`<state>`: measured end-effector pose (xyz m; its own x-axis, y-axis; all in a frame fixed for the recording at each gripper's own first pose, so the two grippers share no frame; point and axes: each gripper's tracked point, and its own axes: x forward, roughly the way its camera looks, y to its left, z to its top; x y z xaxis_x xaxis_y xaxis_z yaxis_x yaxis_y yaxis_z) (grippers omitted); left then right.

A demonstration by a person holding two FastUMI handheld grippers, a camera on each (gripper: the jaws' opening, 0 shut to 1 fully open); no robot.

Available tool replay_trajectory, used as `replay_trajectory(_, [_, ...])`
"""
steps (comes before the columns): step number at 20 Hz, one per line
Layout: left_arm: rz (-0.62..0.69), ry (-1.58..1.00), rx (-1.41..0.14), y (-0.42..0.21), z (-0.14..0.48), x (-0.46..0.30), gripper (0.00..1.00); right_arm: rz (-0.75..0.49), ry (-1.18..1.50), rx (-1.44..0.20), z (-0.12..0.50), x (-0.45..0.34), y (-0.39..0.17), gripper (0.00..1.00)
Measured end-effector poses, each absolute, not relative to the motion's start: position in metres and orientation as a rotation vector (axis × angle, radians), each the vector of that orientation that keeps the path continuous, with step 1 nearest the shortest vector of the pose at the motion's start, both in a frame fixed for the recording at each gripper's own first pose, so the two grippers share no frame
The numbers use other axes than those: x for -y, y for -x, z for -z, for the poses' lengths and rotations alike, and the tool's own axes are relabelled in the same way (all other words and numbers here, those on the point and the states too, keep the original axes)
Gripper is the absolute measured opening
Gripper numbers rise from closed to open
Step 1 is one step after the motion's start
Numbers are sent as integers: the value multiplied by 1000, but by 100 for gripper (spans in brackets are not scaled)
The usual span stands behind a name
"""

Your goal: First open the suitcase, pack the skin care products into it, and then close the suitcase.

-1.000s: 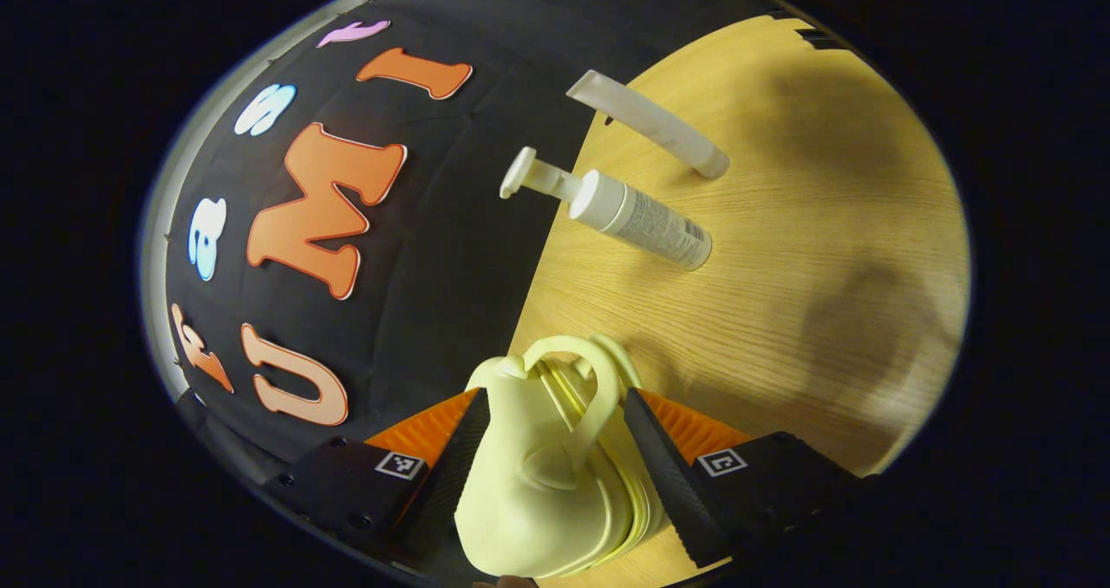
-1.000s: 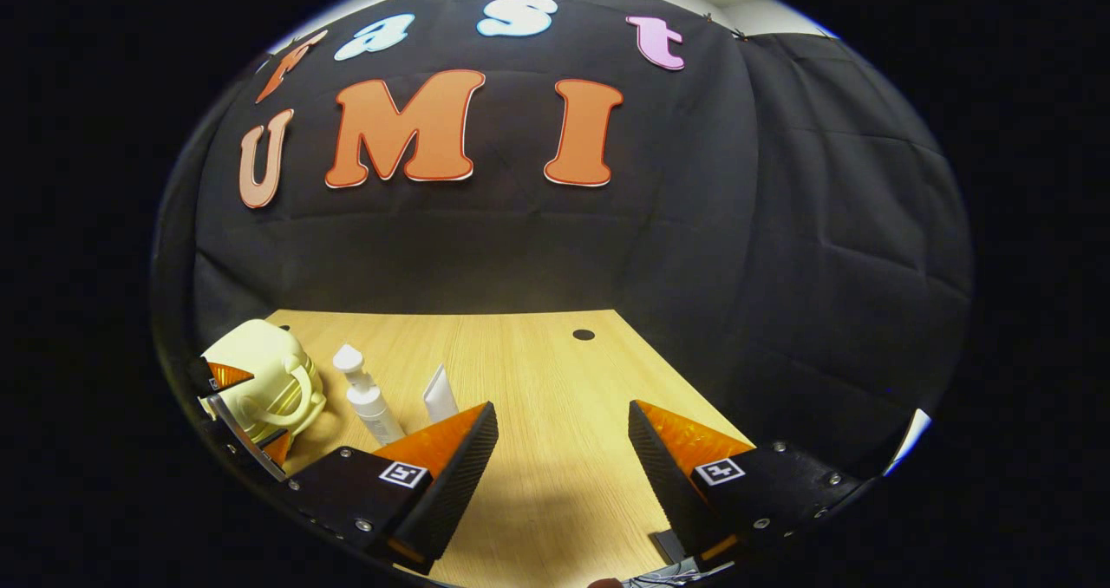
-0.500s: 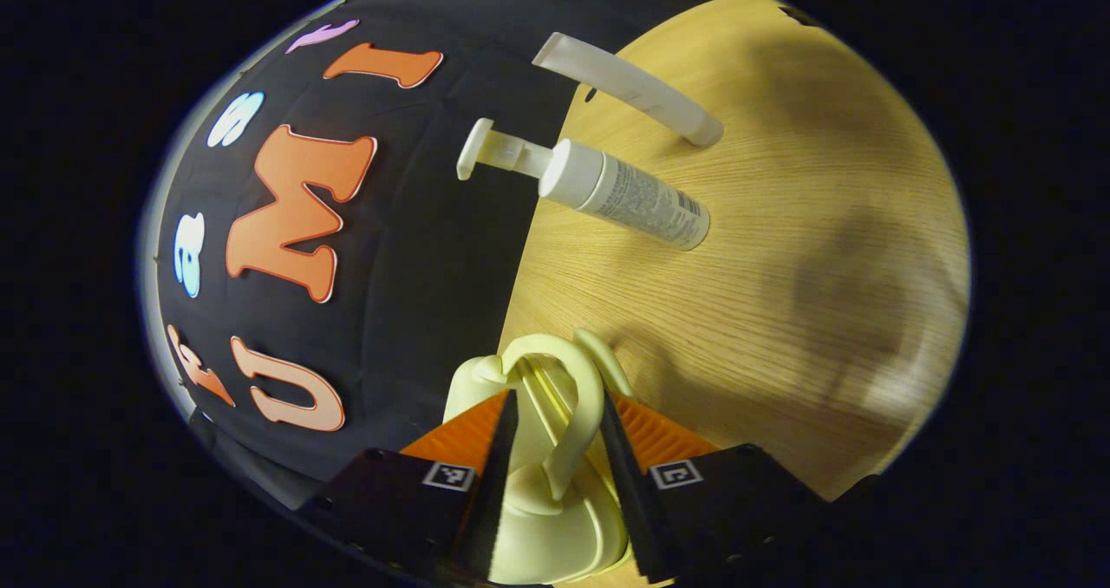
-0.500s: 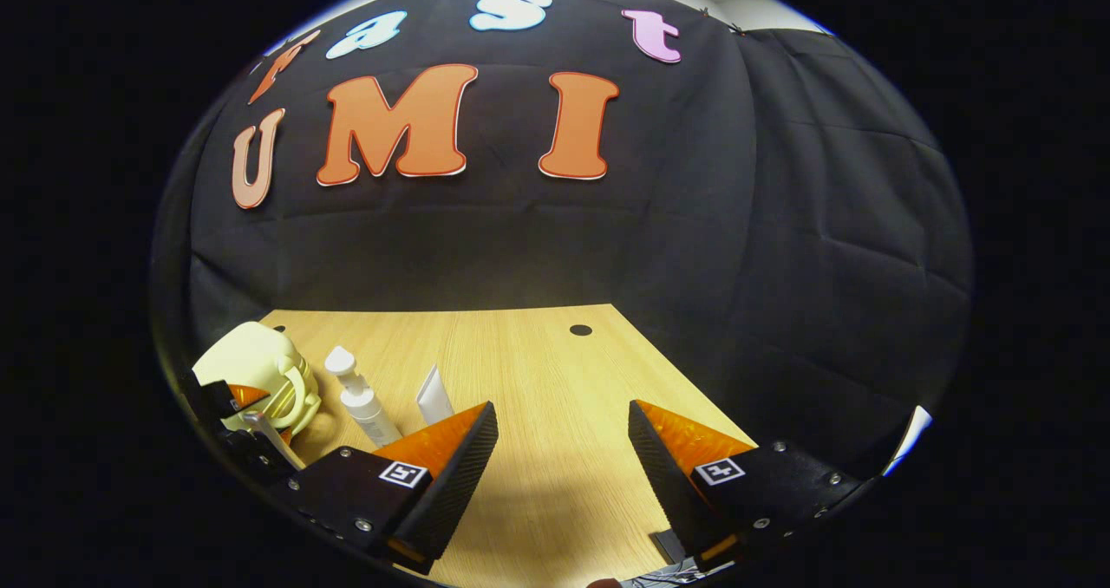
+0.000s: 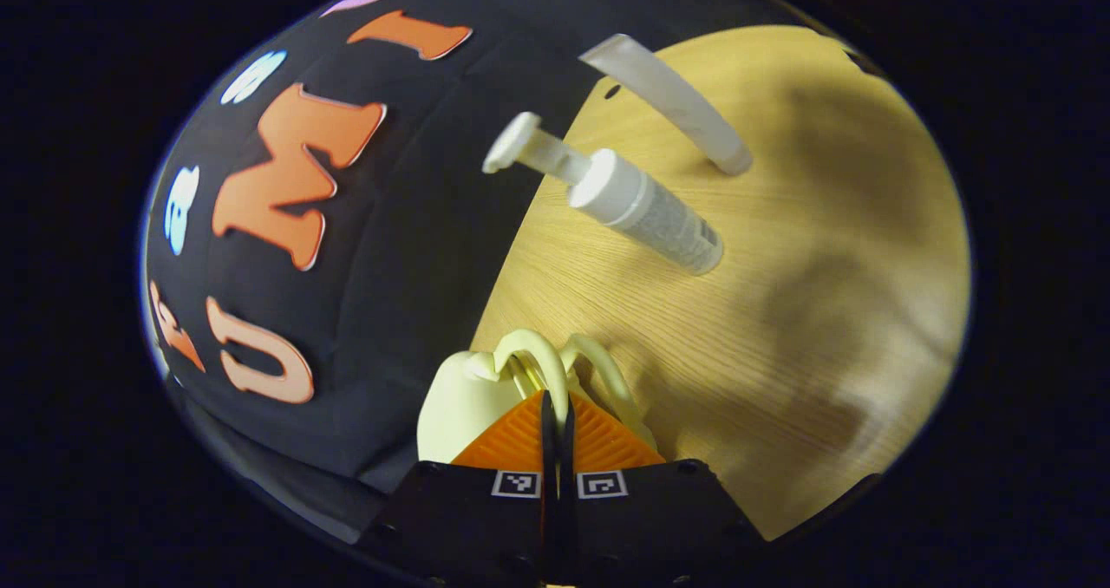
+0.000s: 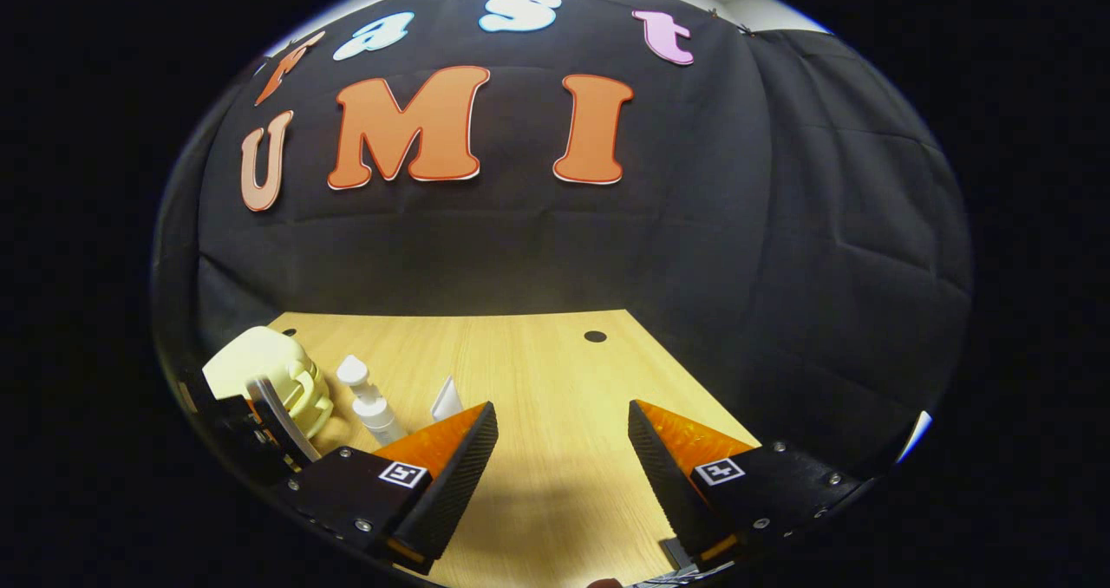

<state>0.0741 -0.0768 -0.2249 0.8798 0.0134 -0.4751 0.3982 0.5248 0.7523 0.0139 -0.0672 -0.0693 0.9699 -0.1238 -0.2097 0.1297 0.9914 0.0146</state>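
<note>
A small pale yellow suitcase (image 5: 451, 397) stands closed at the table's edge by the booth wall. My left gripper (image 5: 555, 397) is shut on one of its looped handles (image 5: 531, 351), the fingers almost touching. A white pump bottle (image 5: 642, 211) and a white tube (image 5: 668, 102) stand upright on the table beyond it. In the right gripper view the suitcase (image 6: 251, 362), the pump bottle (image 6: 371, 406) and the tube (image 6: 447, 397) sit at lower left, with the left gripper (image 6: 260, 419) against the suitcase. My right gripper (image 6: 562, 410) is open over bare table, holding nothing.
The light wooden table (image 6: 538, 371) runs back to the black cloth wall and has a small dark hole (image 6: 595, 336) near its far edge. Bare tabletop (image 5: 798, 310) lies to the side of the bottle and tube.
My left gripper went from open around the suitcase's top to shut on its handle. The right gripper has barely shifted and stays open.
</note>
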Motion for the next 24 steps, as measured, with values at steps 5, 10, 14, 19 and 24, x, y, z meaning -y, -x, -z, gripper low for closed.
replay_trajectory(5, [288,-642,-503,-78,209,72,1,118,-25,-175,47,38,-29,96])
replay_trajectory(10, [322,-429,-514,-81,193,67,1,106,-50,-158,23,-1,-35,96])
replay_trajectory(14, [310,-337,-498,-82,185,55,1,102,-58,-146,7,-34,-40,96])
replay_trajectory(19, [213,-138,-481,-89,182,19,1,100,-88,-134,-11,-69,-50,96])
replay_trajectory(24, [109,-20,-515,-94,207,-30,1,90,-95,-108,-29,-101,-54,96])
